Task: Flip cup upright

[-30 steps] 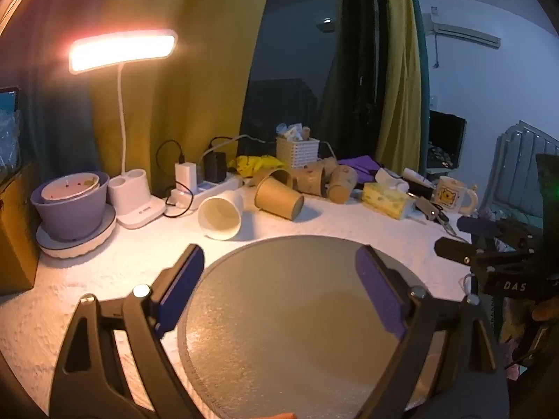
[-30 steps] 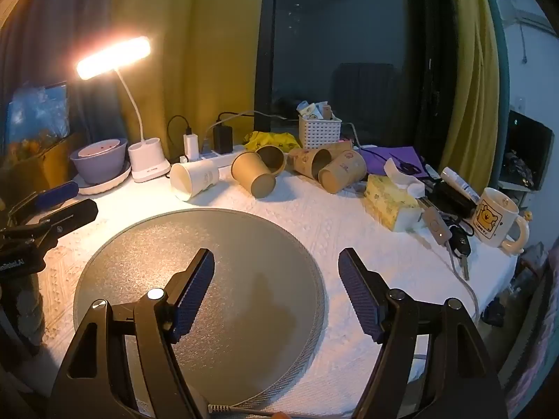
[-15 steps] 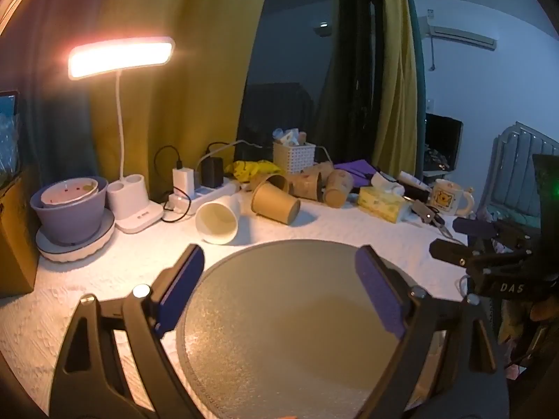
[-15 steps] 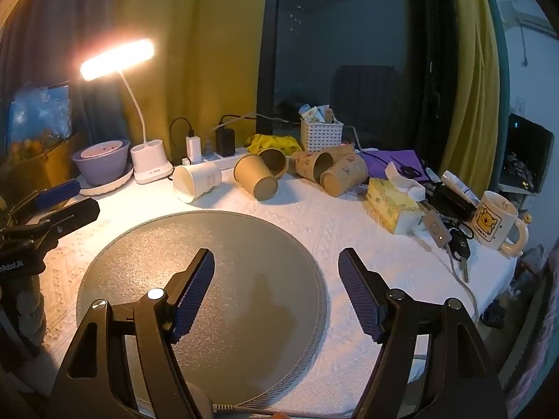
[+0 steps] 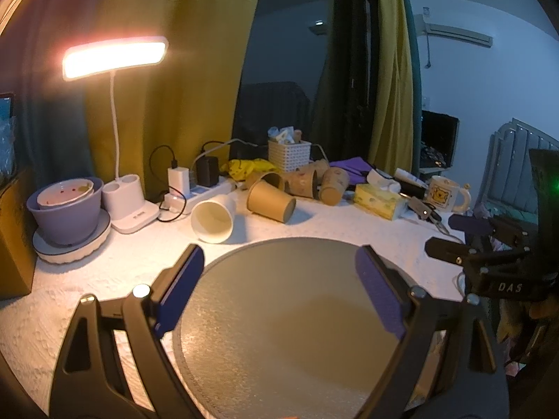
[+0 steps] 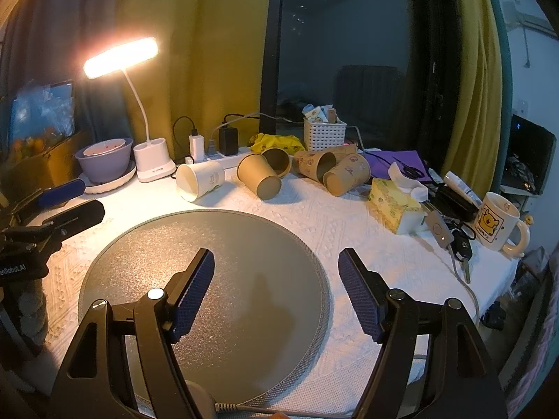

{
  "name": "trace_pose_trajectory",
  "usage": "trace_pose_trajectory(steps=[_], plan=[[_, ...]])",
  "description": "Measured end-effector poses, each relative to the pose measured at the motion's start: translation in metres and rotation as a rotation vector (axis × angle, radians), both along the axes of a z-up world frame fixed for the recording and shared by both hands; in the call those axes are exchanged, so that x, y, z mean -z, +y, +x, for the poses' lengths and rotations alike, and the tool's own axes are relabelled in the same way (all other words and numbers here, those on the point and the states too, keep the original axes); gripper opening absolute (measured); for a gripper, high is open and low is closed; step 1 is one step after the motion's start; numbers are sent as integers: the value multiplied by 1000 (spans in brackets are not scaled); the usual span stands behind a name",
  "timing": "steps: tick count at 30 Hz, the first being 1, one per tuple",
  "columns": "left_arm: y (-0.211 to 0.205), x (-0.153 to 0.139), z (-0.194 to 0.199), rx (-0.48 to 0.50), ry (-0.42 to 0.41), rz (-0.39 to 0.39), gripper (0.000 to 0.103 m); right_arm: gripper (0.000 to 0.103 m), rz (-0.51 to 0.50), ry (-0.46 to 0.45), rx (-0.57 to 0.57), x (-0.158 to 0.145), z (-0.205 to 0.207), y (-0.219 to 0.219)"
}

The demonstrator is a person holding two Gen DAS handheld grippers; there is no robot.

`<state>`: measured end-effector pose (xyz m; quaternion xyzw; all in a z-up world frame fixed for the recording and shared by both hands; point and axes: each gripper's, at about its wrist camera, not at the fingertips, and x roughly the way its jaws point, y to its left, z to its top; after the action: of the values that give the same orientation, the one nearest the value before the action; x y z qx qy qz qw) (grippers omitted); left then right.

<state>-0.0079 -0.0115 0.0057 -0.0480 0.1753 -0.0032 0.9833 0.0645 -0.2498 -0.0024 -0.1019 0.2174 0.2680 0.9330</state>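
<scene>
A white paper cup (image 5: pixel 212 221) lies on its side behind the round grey mat (image 5: pixel 279 314), mouth toward me; it also shows in the right wrist view (image 6: pixel 199 183). Beside it lie several brown paper cups (image 5: pixel 270 200) (image 6: pixel 258 176), also on their sides. My left gripper (image 5: pixel 279 262) is open and empty above the mat's near part. My right gripper (image 6: pixel 276 262) is open and empty above the mat (image 6: pixel 209 279). Each gripper shows at the edge of the other's view.
A lit desk lamp (image 5: pixel 113 52) and a purple bowl (image 5: pixel 66 209) stand at the back left. A power strip with chargers (image 5: pixel 195 188), a white basket (image 5: pixel 289 155), a tissue pack (image 6: pixel 394 206), keys (image 6: pixel 457 244) and a bear mug (image 6: pixel 496 223) crowd the back and right.
Both grippers have drawn back and risen slightly; the cups and lamp look a little farther and lower. Both stay open. No object has moved.
</scene>
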Motion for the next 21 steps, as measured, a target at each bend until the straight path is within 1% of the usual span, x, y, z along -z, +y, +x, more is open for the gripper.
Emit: trace_pose_trajectory(steps=[21], plan=[[0, 0, 0, 3, 1, 1, 89, 76, 3, -3, -1, 1, 0, -2]])
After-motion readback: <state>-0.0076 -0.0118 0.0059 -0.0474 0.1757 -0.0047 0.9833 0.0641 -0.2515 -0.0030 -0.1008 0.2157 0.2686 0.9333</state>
